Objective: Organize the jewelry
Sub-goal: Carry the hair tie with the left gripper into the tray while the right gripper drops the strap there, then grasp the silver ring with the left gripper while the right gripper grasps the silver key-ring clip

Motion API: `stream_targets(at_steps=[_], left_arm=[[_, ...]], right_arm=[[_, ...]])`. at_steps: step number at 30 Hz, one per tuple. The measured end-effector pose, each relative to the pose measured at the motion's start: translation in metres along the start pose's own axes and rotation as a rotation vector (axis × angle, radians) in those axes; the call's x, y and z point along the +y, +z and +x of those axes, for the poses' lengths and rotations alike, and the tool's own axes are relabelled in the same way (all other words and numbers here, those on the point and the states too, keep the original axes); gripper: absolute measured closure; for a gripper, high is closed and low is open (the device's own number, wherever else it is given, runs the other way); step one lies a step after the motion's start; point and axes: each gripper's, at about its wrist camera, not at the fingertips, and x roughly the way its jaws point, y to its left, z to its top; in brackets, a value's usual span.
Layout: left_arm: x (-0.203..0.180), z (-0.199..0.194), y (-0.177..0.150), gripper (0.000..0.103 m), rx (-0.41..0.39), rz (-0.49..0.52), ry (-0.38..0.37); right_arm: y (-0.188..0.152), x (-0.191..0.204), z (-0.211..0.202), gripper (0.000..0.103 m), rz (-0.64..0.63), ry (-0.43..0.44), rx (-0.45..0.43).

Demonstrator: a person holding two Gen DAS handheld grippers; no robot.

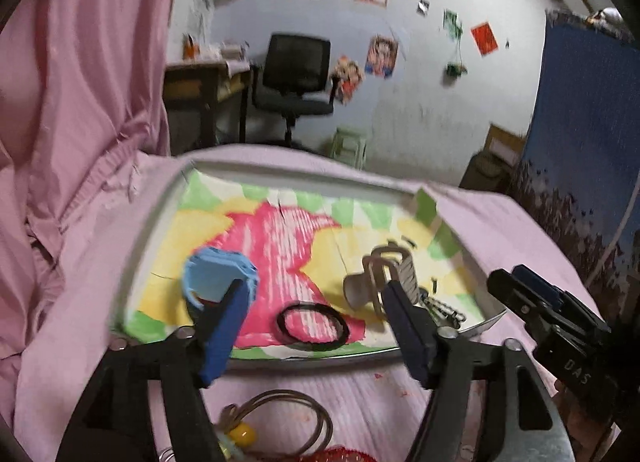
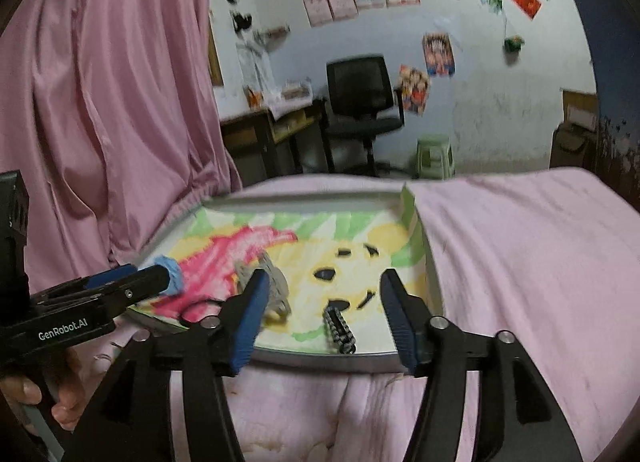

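A metal tray (image 1: 162, 205) lined with a crayon-coloured paper lies on a pink sheet. On it rest a black ring bangle (image 1: 312, 322), a light blue piece (image 1: 218, 274), a grey hair clip (image 1: 380, 274) and a dark chain (image 1: 444, 308). My left gripper (image 1: 314, 286) hovers open over the tray, the bangle between its fingers and the blue piece at its left fingertip. My right gripper (image 2: 325, 276) is open above the tray's near edge, empty, with the dark chain (image 2: 340, 326) just below it. The left gripper (image 2: 160, 276) shows at the left of the right wrist view, beside the blue piece (image 2: 170, 274).
Brown wire bangles (image 1: 280, 410), a yellow bead (image 1: 244, 434) and a red item lie on the sheet in front of the tray. A pink curtain (image 1: 80, 81) hangs at the left. A black office chair (image 2: 360, 101), a desk and a green stool stand behind.
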Motion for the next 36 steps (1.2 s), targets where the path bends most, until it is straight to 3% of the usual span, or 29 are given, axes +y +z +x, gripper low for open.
stream_targets(at_steps=[1,8,14,19,26,36], left_arm=[[0.001,-0.006,0.0,0.021,-0.021,-0.008,0.003],[0.009,-0.06,-0.011,0.006,-0.168,-0.041,-0.003],[0.009,-0.099,-0.03,0.0,-0.254,-0.04,0.001],[0.007,-0.125,-0.048,0.0,-0.294,-0.002,0.016],[0.015,-0.146,-0.076,0.0,-0.273,0.018,0.017],[0.036,-0.14,-0.106,0.0,-0.135,0.011,0.023]], right_arm=[[0.001,0.001,-0.007,0.041,-0.001,0.003,-0.021],[0.003,0.008,-0.06,0.01,-0.015,0.021,-0.163],[-0.004,0.019,-0.099,0.002,-0.042,0.037,-0.244],[-0.013,0.029,-0.123,0.002,-0.063,0.04,-0.275],[-0.044,0.033,-0.145,0.002,-0.099,0.016,-0.188],[-0.077,0.025,-0.145,0.002,-0.131,-0.024,0.012]])
